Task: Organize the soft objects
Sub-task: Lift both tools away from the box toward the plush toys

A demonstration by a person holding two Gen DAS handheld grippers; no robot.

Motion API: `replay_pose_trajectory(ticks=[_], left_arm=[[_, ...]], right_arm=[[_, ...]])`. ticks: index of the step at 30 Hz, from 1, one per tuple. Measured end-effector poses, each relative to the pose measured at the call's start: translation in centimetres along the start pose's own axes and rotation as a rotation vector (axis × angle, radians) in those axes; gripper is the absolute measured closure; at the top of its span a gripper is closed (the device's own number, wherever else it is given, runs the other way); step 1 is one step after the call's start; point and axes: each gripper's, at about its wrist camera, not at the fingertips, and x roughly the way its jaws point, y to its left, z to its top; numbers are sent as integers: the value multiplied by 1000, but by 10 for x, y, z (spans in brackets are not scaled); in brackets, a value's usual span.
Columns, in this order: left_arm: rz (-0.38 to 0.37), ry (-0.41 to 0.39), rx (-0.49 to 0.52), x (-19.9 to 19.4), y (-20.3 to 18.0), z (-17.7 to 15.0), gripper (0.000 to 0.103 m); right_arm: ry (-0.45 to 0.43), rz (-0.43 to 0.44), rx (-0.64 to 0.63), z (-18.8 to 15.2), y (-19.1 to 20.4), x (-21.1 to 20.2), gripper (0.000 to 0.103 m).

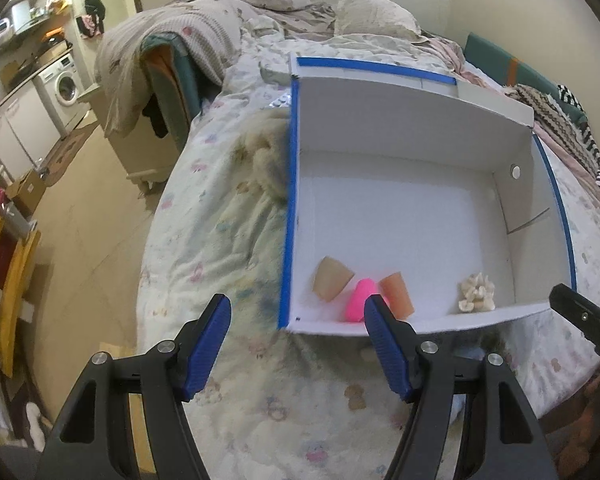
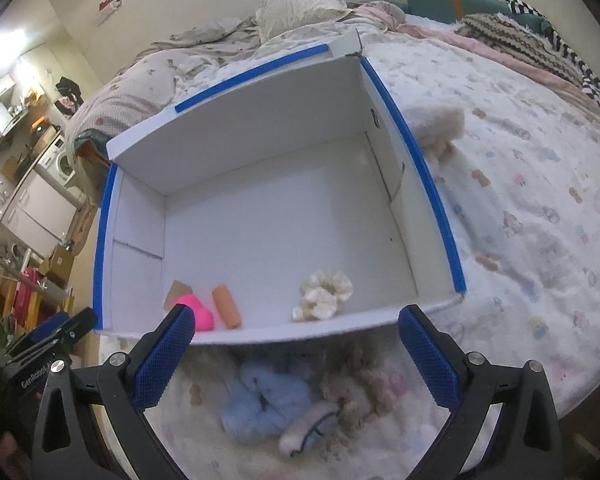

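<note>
Both tools are angled down over the bed (image 1: 220, 208) at the near edge of the white box (image 2: 260, 152) with blue-taped rims: the left tool (image 1: 298, 346) and right tool (image 2: 296, 354) each have their blue pads spread apart with nothing between them. Inside the box along its near wall sit a tan sponge wedge (image 1: 332, 283), a pink sponge (image 1: 360, 300), an orange sponge (image 1: 398, 294) and a cream scrunchie (image 2: 324, 294). Only the right wrist view shows what's on the bed in front of the box, a light blue scrunchie (image 2: 266, 404) touching a beige fuzzy one (image 2: 358, 388), plus a fluffy cream thing (image 2: 440, 130) past the box's right side.
</note>
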Motion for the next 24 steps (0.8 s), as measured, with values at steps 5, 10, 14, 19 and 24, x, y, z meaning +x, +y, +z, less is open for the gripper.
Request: replay_pose_trajectory(ticks=[5,10,14,19,24], left_arm=[[7,-4,-1,-3,10,-15,37],[33,12,13,6,28,-31,37],[64,70,-14,22,44,-40,37],[46,137,-56,36,52,-46,37],[21,143,-38,36,44,-45,37]], right_arm=[[46,43,32,-9,-13,-1,0],[101,54,48,-21,-27,7,0],[191,144,31,-31,-22,23,6],[259,101,-82,-41,8,49,15],[355,101,-163,-55,37,79,15]])
